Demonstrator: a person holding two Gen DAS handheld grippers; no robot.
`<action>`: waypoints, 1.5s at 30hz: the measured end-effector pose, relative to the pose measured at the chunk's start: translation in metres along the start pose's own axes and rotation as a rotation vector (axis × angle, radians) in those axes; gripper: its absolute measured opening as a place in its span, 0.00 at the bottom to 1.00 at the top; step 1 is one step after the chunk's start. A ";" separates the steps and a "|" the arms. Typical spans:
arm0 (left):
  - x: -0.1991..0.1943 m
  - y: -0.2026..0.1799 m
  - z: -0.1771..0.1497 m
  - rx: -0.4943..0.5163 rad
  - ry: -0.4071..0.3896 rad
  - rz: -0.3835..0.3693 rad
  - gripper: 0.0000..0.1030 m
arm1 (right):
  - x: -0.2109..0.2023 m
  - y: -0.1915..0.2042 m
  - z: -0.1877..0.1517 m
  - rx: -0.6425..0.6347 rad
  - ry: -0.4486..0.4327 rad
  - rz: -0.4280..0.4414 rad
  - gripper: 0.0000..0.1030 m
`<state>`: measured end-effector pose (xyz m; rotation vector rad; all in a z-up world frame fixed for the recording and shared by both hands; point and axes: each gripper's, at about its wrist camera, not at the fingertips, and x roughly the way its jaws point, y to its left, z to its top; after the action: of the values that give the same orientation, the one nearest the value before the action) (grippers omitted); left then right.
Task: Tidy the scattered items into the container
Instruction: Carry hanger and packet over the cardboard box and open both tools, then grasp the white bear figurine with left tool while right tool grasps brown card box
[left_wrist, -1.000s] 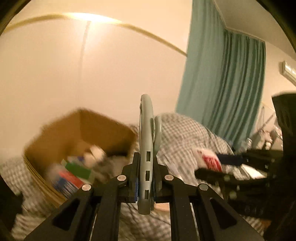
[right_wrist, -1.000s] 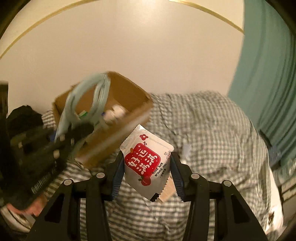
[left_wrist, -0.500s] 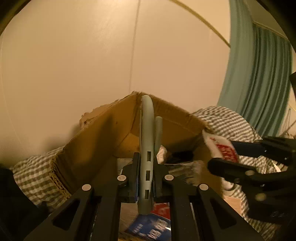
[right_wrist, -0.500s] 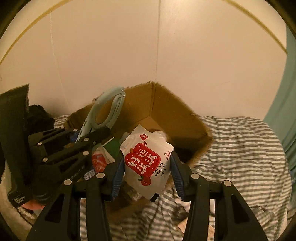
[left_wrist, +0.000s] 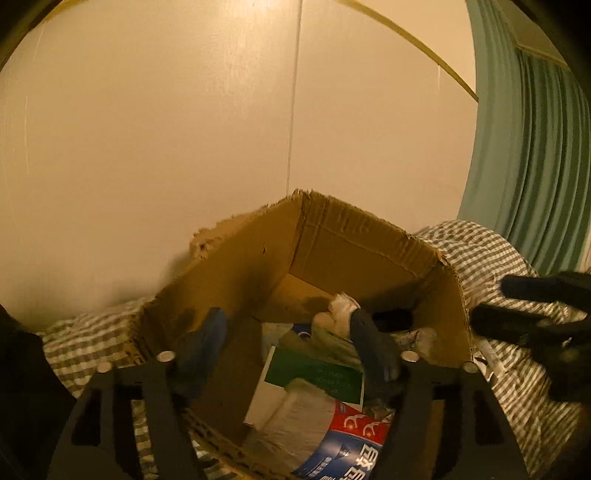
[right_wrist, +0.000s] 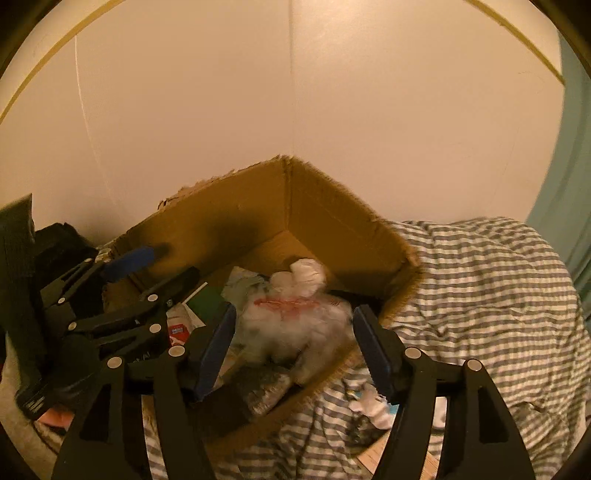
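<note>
sitting open-topped on the bed, the cardboard box (right_wrist: 332, 225) was the place everything was being gathered, and it was already well filled: a green and white carton (left_wrist: 314, 376), a blue and red wrapped pack (left_wrist: 332, 435) near the front wall, and crumpled white wrappers (right_wrist: 306, 273) toward the back corner. a white packet with red print (right_wrist: 291, 321) showed as a blur just above the heap, between the blue pads of the right tongs (right_wrist: 291, 347) but apparently free of them; i judged it to be dropping into the box. those tongs were opening, pointed down over the box's near wall so that whatever they let go would land inside and not on the bedding.

the left tongs (left_wrist: 284, 350) hung over the box's left side, also tilted down into it, their jaws opening with nothing between them. whatever they might have carried i could not pick out among the contents.

the box stood close against a plain pale wall (left_wrist: 184, 129), on a grey and white checked quilt (right_wrist: 480, 295). a few scraps of white and pale blue (right_wrist: 373, 402) lay on the quilt just outside the box's near corner, which suggested the tidying was not finished. a teal curtain (left_wrist: 535, 166) hung at the right.
</note>
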<state>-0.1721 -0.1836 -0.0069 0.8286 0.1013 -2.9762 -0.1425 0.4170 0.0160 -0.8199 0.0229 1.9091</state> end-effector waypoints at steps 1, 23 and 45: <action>0.001 -0.006 0.001 0.004 -0.005 0.000 0.75 | -0.006 -0.006 -0.001 0.002 -0.005 -0.008 0.64; -0.076 -0.154 -0.072 0.158 0.086 -0.210 0.83 | -0.113 -0.123 -0.120 0.086 0.035 -0.090 0.66; 0.034 -0.163 -0.169 0.152 0.335 -0.149 0.83 | 0.059 -0.138 -0.187 -0.232 0.327 0.121 0.81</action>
<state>-0.1252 -0.0097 -0.1606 1.3909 -0.0540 -2.9771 0.0533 0.4635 -0.1140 -1.3081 0.0524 1.8926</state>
